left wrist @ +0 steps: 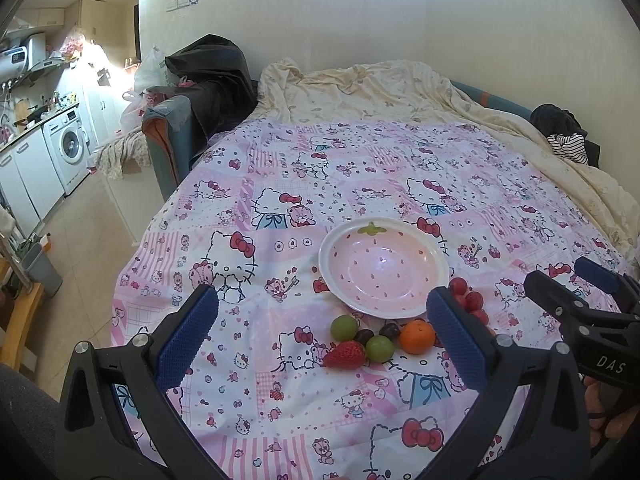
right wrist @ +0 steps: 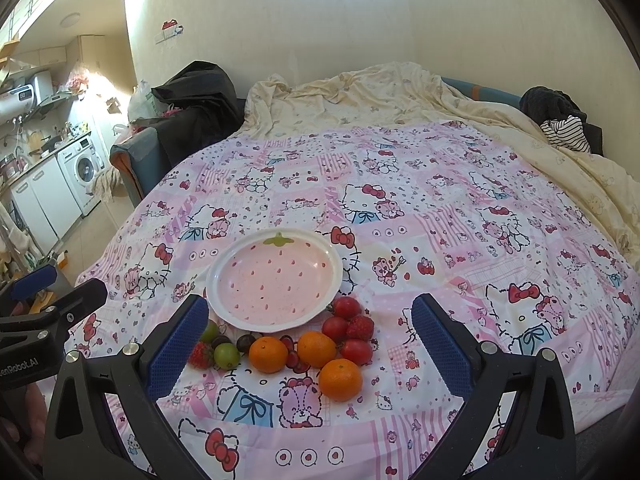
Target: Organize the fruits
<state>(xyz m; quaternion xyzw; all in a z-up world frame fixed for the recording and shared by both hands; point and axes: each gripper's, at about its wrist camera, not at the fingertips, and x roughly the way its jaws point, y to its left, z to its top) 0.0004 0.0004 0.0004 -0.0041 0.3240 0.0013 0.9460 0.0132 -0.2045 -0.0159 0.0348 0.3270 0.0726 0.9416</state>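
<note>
A pink strawberty-pattern bowl point(left wrist: 384, 268) point(right wrist: 276, 280) sits empty on the Hello Kitty bedsheet point(left wrist: 280, 200). In front of it lie loose fruits: three oranges point(right wrist: 268, 354), cherry tomatoes point(right wrist: 346, 307), strawberries point(left wrist: 346, 355) point(right wrist: 360, 327), green grapes point(left wrist: 344, 327) point(right wrist: 227, 355) and dark grapes point(left wrist: 389, 331). My left gripper point(left wrist: 326, 328) is open and empty, hovering above the fruits. My right gripper point(right wrist: 310, 336) is open and empty, above the oranges. Each gripper shows at the edge of the other view.
A cream blanket point(left wrist: 380, 88) is bunched at the far side of the bed. Dark clothes point(left wrist: 560, 128) lie at the back right. A bed edge and tiled floor point(left wrist: 80, 248) are on the left, with a washing machine point(left wrist: 68, 146) and kitchen cabinets beyond.
</note>
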